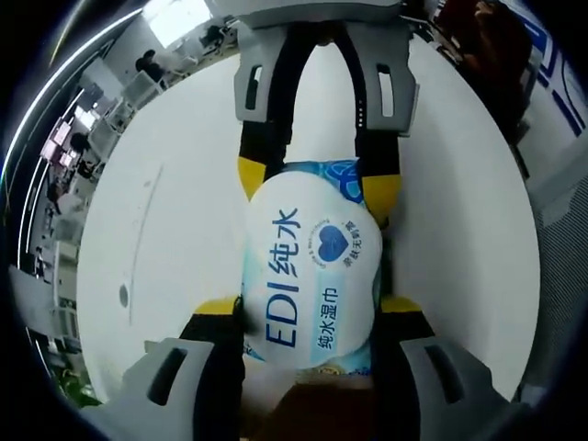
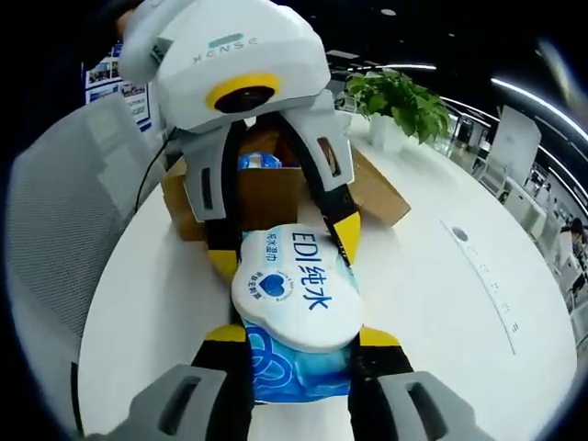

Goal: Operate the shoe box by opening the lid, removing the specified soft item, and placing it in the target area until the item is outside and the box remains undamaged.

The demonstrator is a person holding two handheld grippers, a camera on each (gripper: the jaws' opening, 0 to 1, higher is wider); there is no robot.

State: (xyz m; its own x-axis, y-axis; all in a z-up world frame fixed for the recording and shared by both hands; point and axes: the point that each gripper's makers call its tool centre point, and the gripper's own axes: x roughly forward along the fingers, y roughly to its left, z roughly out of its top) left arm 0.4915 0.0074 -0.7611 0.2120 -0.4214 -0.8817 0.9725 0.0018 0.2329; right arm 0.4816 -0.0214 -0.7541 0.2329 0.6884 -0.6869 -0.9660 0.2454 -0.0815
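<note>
A soft pack of wet wipes [image 1: 310, 276], white and blue with "EDI" print, hangs above the white table, held from both ends. My left gripper [image 1: 308, 308] is shut on its near end, with a yellow fingertip on either side. From the top of the left gripper view, my right gripper [image 1: 317, 182] clamps the far end. In the right gripper view the wipes pack [image 2: 294, 294] sits between the right gripper [image 2: 301, 338] and the left gripper [image 2: 285, 246] opposite it. Behind stands the open brown shoe box [image 2: 276, 197], flaps spread, with another blue pack [image 2: 257, 161] inside.
The round white table [image 2: 441, 303] extends to the right of the box. A potted green plant [image 2: 395, 96] stands at its far side. A grey mesh chair [image 2: 55, 230] is at the left edge. Office desks and people [image 1: 147, 66] lie beyond the table.
</note>
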